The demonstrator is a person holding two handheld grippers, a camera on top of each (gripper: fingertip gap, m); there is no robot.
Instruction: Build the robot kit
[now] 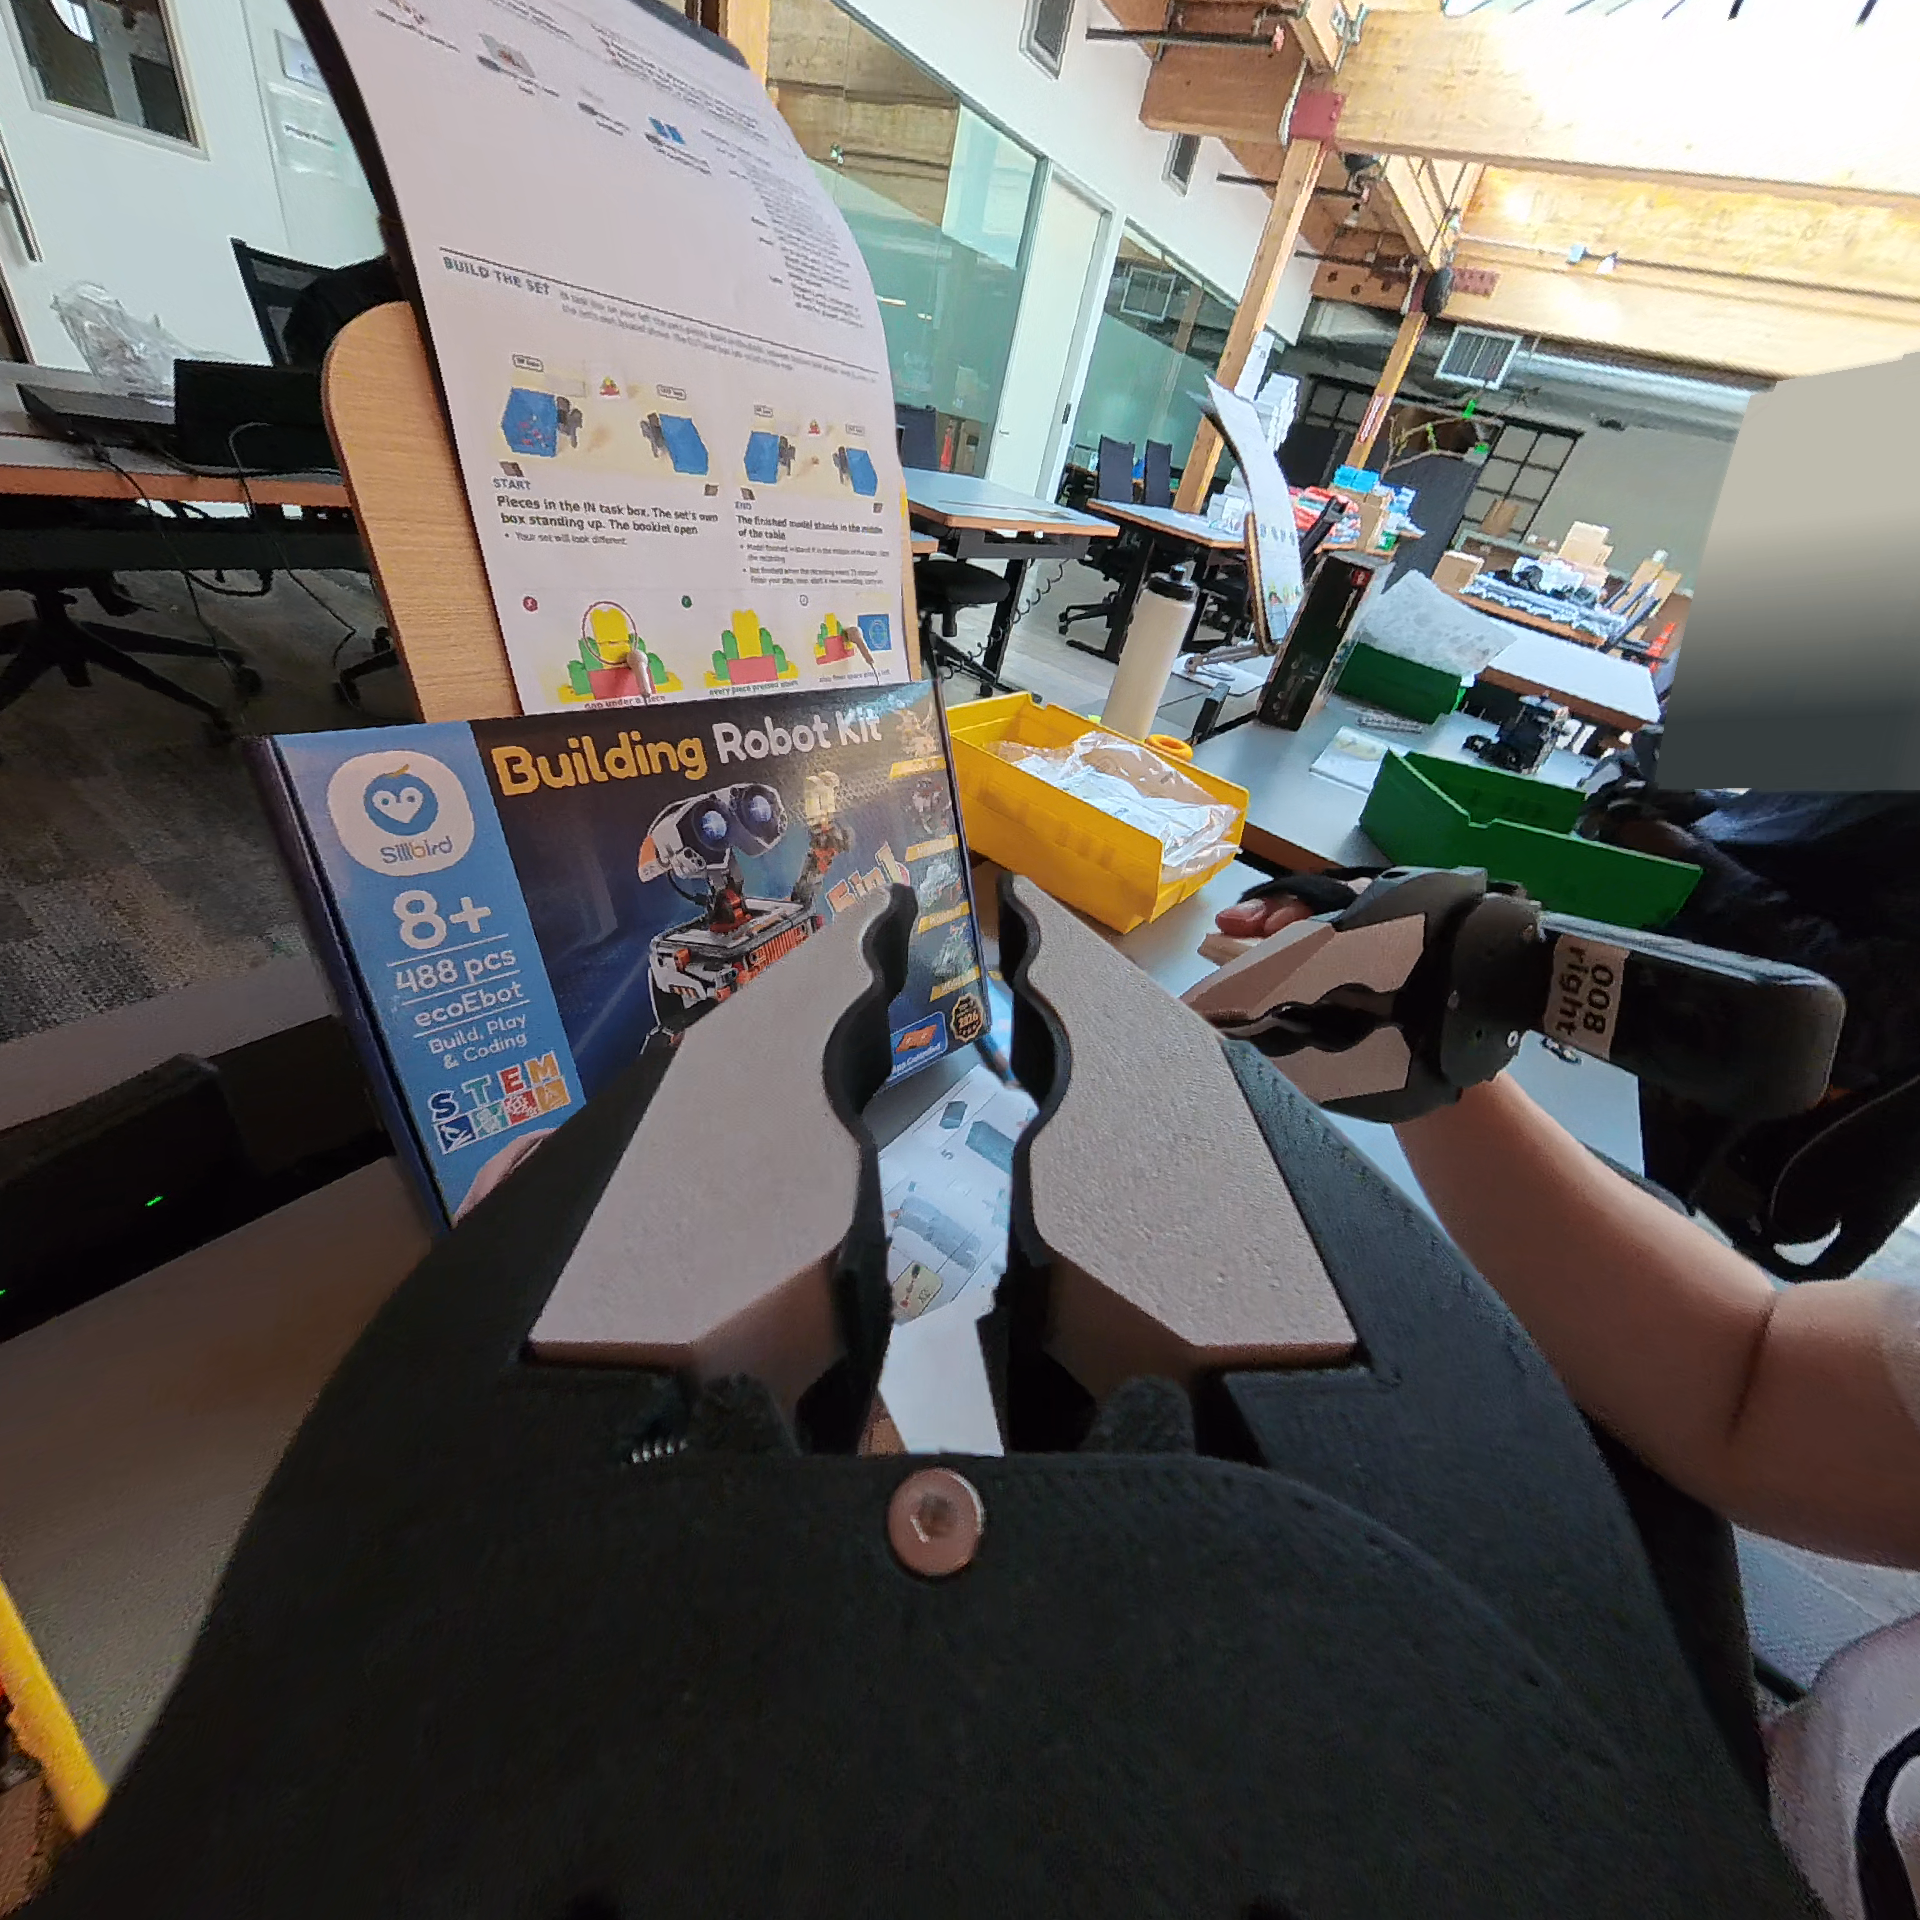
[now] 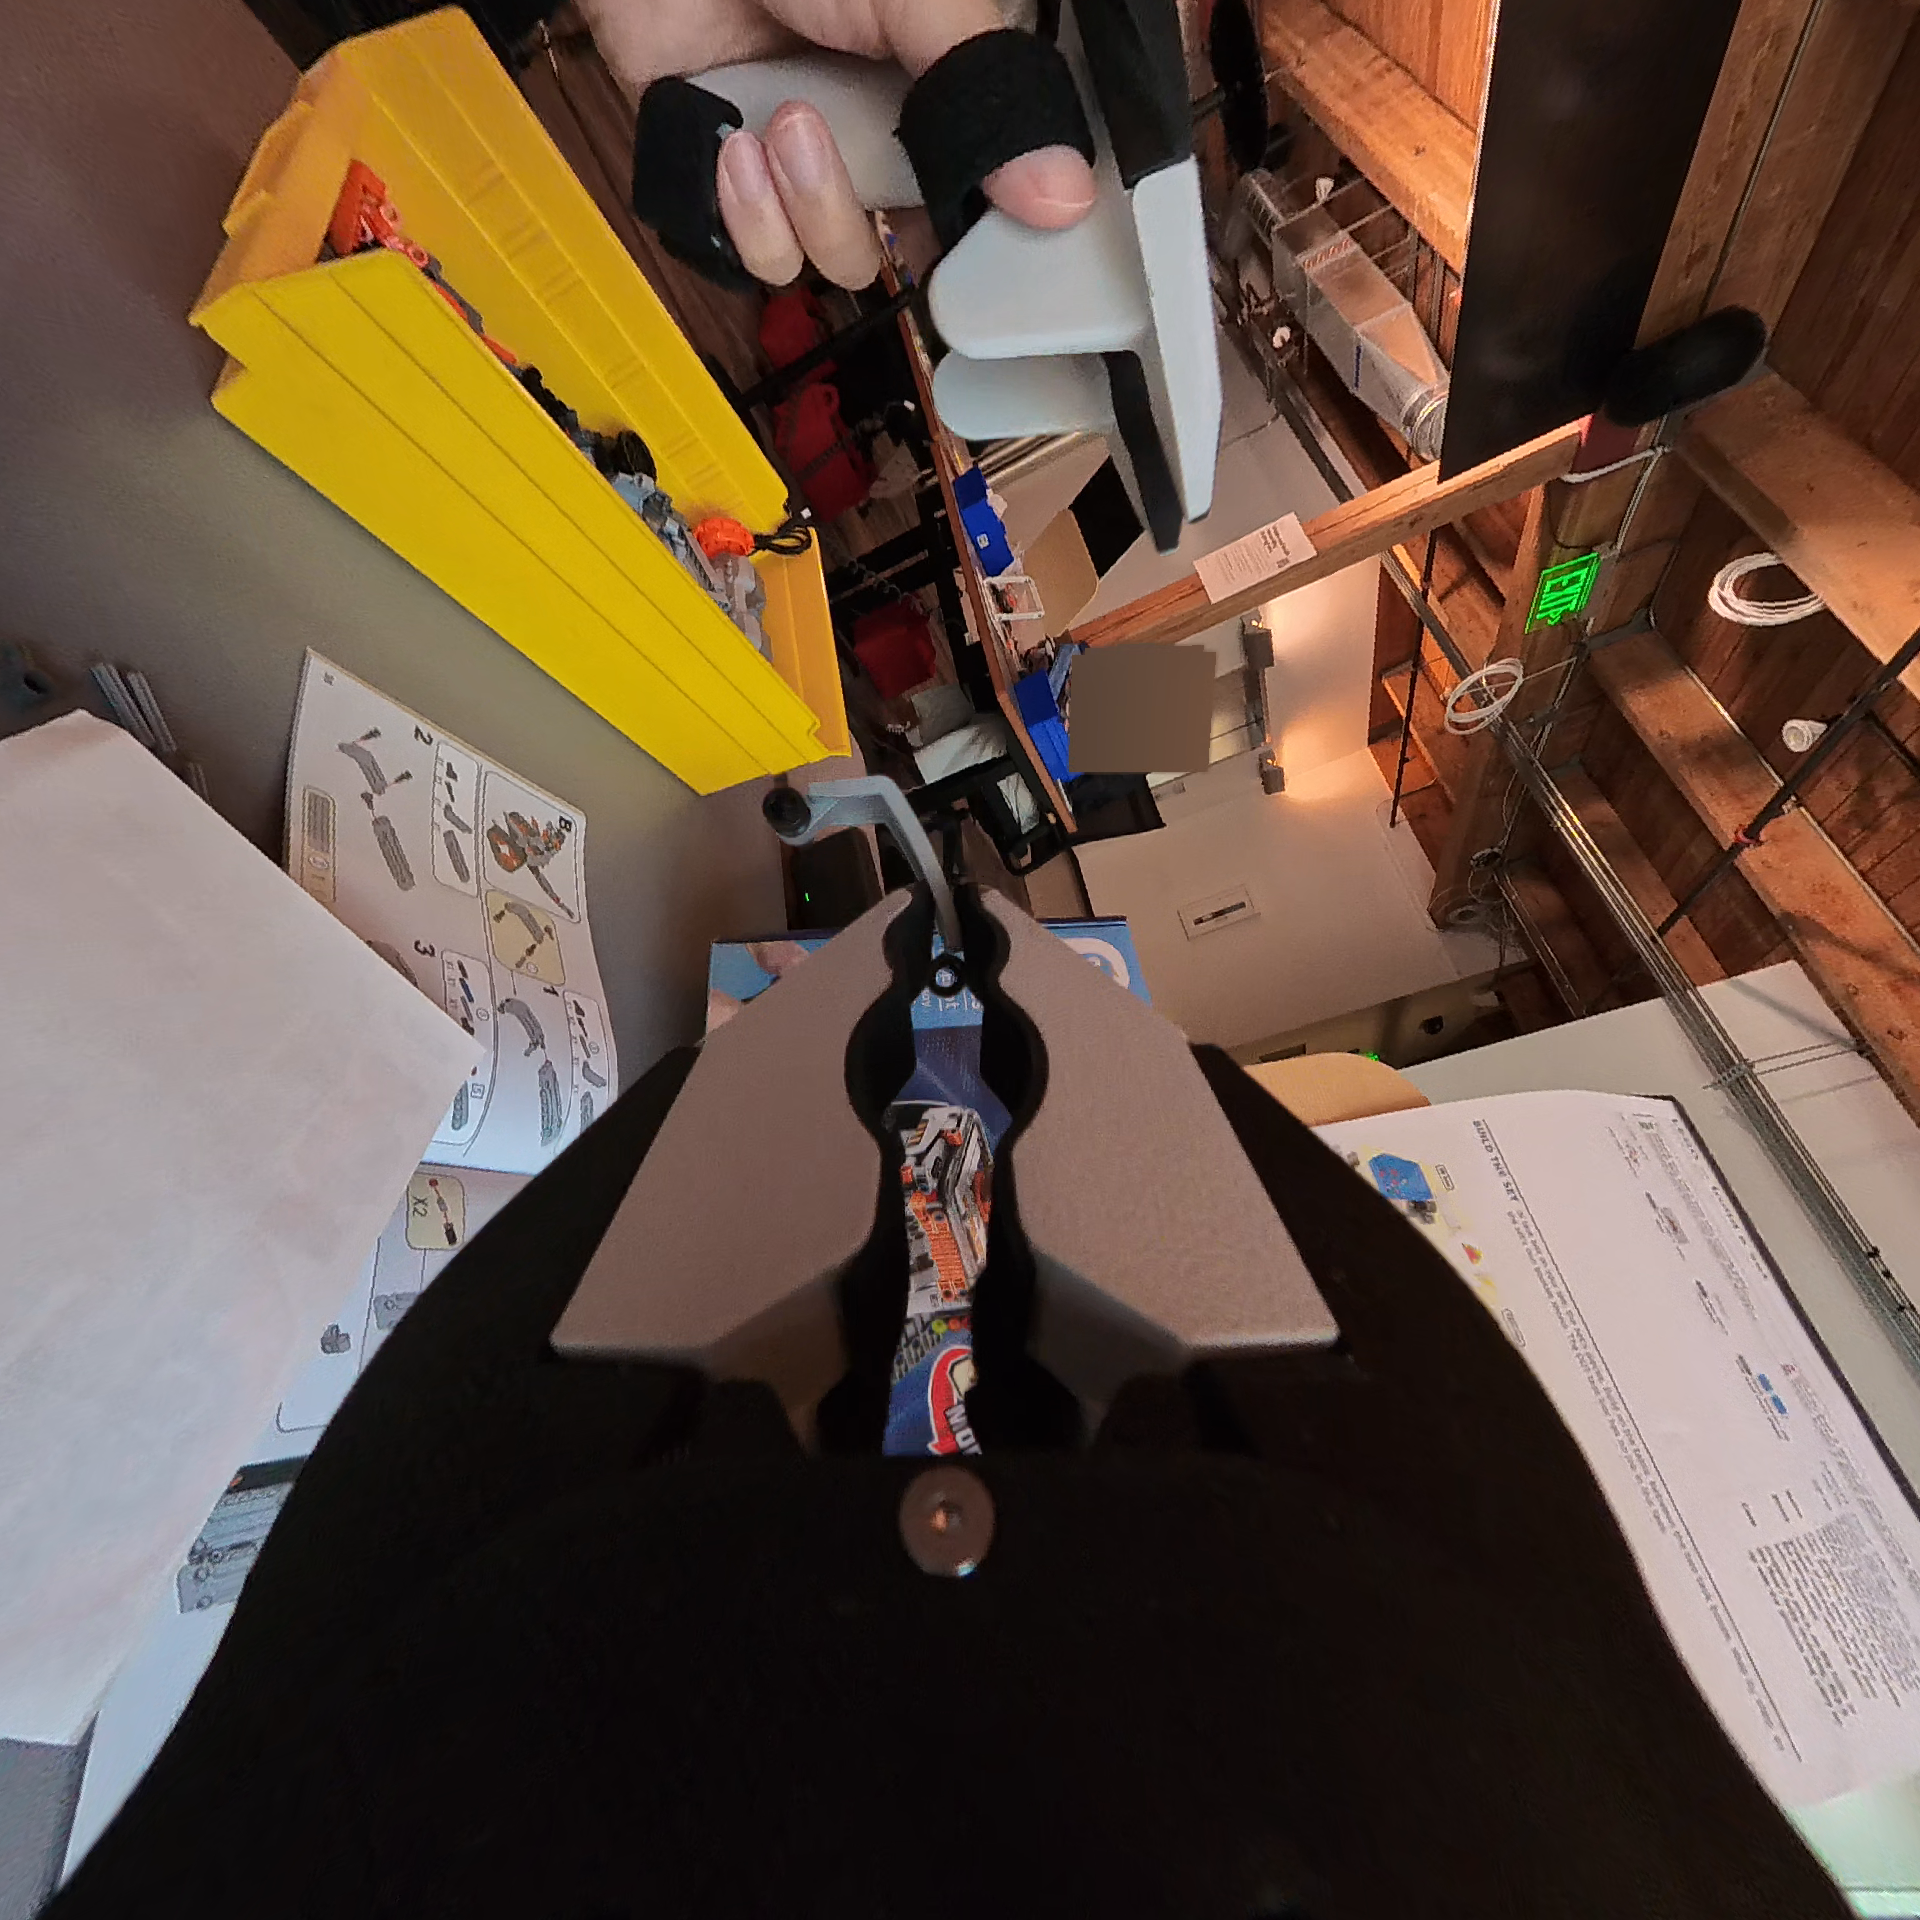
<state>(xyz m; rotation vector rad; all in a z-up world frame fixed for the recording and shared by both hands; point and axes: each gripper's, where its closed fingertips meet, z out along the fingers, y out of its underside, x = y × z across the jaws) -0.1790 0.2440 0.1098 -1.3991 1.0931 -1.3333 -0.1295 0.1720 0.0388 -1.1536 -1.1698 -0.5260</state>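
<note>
The left gripper [image 1: 956, 914] fills the lower frame, its tongs a narrow gap apart with nothing between them. Just past the tips stands a blue kit box [image 1: 582, 935] — upright at centre left, glossy, picturing a robot model — with an open instruction booklet [image 1: 951, 1174] lying flat behind the gap. The right gripper [image 2: 940, 914] points sideways at that box; its tongs are nearly pressed together, pinching nothing. Farther off, a yellow bin [image 1: 1081, 821] holds a plastic bag, and a printed sheet [image 1: 644, 364] leans at upper centre.
</note>
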